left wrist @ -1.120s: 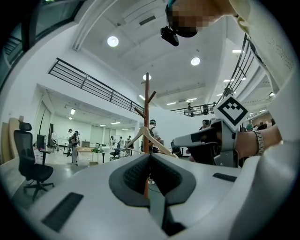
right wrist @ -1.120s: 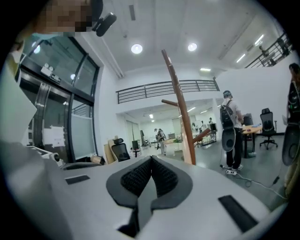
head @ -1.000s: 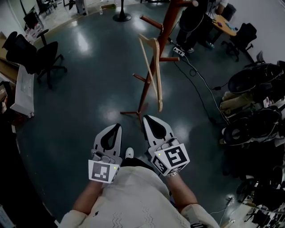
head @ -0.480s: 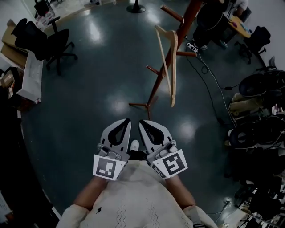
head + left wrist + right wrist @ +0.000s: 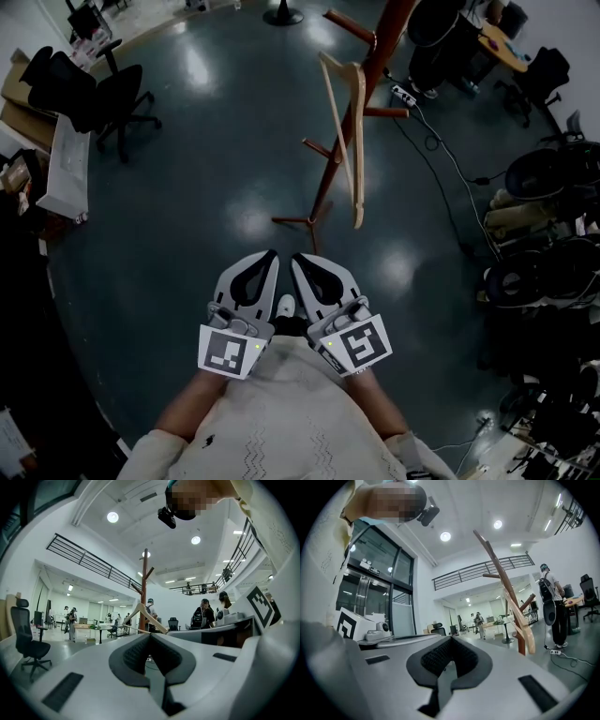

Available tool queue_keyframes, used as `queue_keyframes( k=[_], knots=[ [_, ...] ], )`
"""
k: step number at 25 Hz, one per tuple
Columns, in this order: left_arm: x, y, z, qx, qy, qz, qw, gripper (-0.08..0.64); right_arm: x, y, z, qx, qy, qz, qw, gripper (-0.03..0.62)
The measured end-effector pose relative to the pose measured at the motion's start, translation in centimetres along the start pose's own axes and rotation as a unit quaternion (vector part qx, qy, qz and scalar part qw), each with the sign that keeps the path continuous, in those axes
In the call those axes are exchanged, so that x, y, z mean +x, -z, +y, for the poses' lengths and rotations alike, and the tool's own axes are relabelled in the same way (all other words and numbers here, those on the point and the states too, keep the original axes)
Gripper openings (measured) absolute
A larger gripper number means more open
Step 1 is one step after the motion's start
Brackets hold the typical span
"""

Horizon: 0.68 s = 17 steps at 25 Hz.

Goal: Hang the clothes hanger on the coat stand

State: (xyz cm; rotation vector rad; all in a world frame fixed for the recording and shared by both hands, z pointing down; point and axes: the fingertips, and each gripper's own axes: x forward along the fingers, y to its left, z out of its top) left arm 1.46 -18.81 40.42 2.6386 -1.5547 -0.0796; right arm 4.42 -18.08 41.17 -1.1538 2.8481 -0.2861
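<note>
- Looking down in the head view, the clothes hanger (image 5: 358,159) already hangs on a branch of the coat stand (image 5: 322,197), well apart from both tools.
- The left gripper (image 5: 263,262) and the right gripper (image 5: 305,264) sit side by side near the person's tummy. Both are closed with nothing in them.
- In the left gripper view, the left gripper (image 5: 150,637) has its jaws pressed together and holds nothing. Far past it, the clothes hanger (image 5: 145,616) hangs on the coat stand (image 5: 144,585).
- In the right gripper view, the right gripper (image 5: 450,642) is also closed tight and empty. The clothes hanger (image 5: 525,630) hangs off to the right on the coat stand (image 5: 494,557).
- The hanger looks like pale wood, so I think it is light, hard and smooth. It will not bend, but it could swing or slip off if bumped.
- A good place to grab it would be one thick arm, or the middle just under the hook.
- I see no words or brand names anywhere. Each tool only has a cube with black and white square marks: the left cube (image 5: 225,352) and the right cube (image 5: 359,344).
</note>
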Motion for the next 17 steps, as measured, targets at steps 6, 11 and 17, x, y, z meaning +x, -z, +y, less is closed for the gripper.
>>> queue_keyframes(
  k=[6, 11, 17],
  knots=[
    [0.5, 0.6, -0.2, -0.003, 0.010, 0.009, 0.9999, 0.012, 0.1, 0.3, -0.8, -0.001, 0.008, 0.006, 1.000, 0.018],
    [0.7, 0.8, -0.3, -0.004, 0.008, 0.011, 0.9999, 0.012, 0.1, 0.7, -1.3, 0.009, 0.010, 0.010, 1.000, 0.018],
    [0.0, 1.3, -1.0, -0.004, 0.016, 0.019, 0.9997, 0.012, -0.3, 1.0, -0.6, 0.000, 0.004, 0.018, 1.000, 0.018]
  ],
)
